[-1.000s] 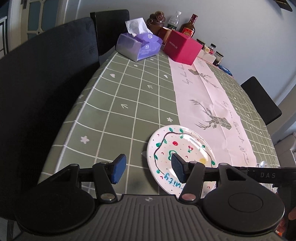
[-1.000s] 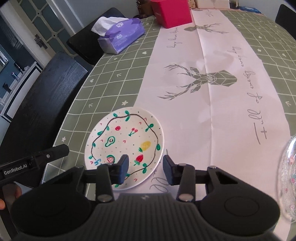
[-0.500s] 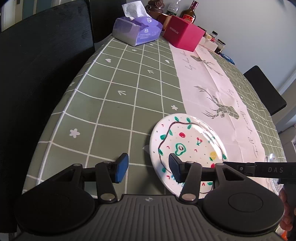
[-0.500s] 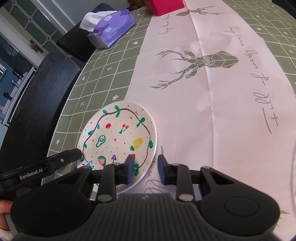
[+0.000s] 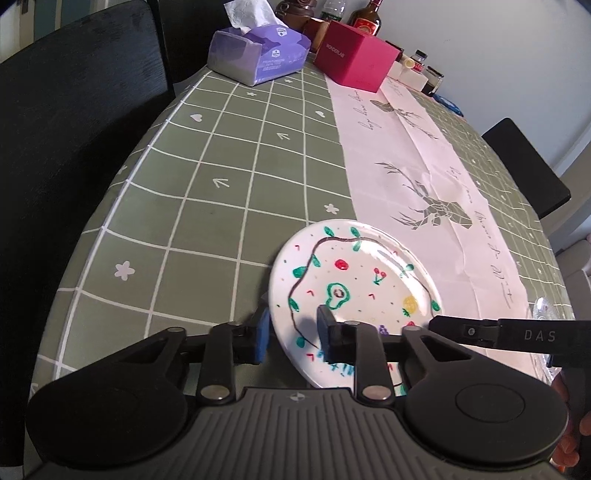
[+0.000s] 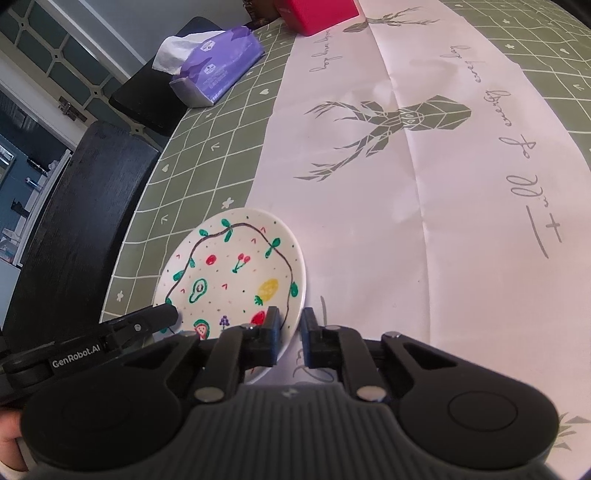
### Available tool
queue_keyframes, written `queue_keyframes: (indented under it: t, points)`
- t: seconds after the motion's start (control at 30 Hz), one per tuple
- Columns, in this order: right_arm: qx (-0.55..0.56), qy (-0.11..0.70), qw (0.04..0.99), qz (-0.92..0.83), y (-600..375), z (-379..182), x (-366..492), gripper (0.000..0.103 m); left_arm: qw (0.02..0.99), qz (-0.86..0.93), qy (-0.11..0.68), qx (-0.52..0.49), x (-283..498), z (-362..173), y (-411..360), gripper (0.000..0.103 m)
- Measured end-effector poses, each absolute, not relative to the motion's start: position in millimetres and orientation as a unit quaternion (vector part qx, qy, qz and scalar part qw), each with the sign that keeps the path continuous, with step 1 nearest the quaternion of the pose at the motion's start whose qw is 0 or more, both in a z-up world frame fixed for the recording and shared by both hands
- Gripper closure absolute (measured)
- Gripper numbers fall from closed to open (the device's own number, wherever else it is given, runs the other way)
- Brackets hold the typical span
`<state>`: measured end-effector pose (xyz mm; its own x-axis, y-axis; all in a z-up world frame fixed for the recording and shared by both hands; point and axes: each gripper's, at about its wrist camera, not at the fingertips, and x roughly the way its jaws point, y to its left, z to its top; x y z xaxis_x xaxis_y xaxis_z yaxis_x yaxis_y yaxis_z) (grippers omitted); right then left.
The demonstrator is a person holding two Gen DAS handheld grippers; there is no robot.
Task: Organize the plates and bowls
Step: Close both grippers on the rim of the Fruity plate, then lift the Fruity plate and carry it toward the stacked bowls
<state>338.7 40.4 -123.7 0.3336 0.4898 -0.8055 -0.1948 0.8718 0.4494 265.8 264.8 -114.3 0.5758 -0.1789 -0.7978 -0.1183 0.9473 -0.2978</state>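
A white plate (image 5: 369, 280) painted with fruit and a dark vine lies near the front edge of the green checked table (image 5: 229, 206). My left gripper (image 5: 291, 330) straddles the plate's left rim, one blue pad (image 5: 260, 338) outside the rim and the other finger over the plate. Its jaws are closing and a gap still shows. My right gripper (image 6: 290, 332) has the plate's (image 6: 236, 269) right rim between its fingers; the jaws are closing and look pressed on it. A finger of the left gripper (image 6: 147, 323) lies on the plate's left edge.
A pale runner (image 5: 424, 155) with deer prints crosses the table. A purple tissue box (image 5: 258, 55), a pink box (image 5: 354, 55) and bottles (image 5: 365, 18) stand at the far end. A clear glass dish (image 5: 543, 314) sits at the right. Black chairs (image 5: 74, 122) flank the table.
Both grippers have narrowed their jaws around opposite rims of the plate. The left gripper has come forward and down, so the plate's left rim now sits between its fingers.
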Motion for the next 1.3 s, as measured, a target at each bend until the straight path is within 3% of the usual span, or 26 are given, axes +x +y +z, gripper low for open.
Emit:
queue_keyframes:
  t: [1.0,1.17,1.3]
  points:
    - [0.143,0.572,0.780,0.208,20.4,-121.4,312.7,0.095,0.863,-0.040,0.473,-0.173,214.7,-113.5,255.3,0.079]
    - [0.173,0.575,0.771,0.212,14.3,-126.3,317.3,0.092,0.870,-0.032,0.453,-0.191,215.2,-117.0,263.6,0.066]
    - [0.194,0.567,0.771,0.217,13.7,-126.9,319.8,0.080,0.875,-0.028,0.439,-0.203,219.2,-118.8,266.1,0.064]
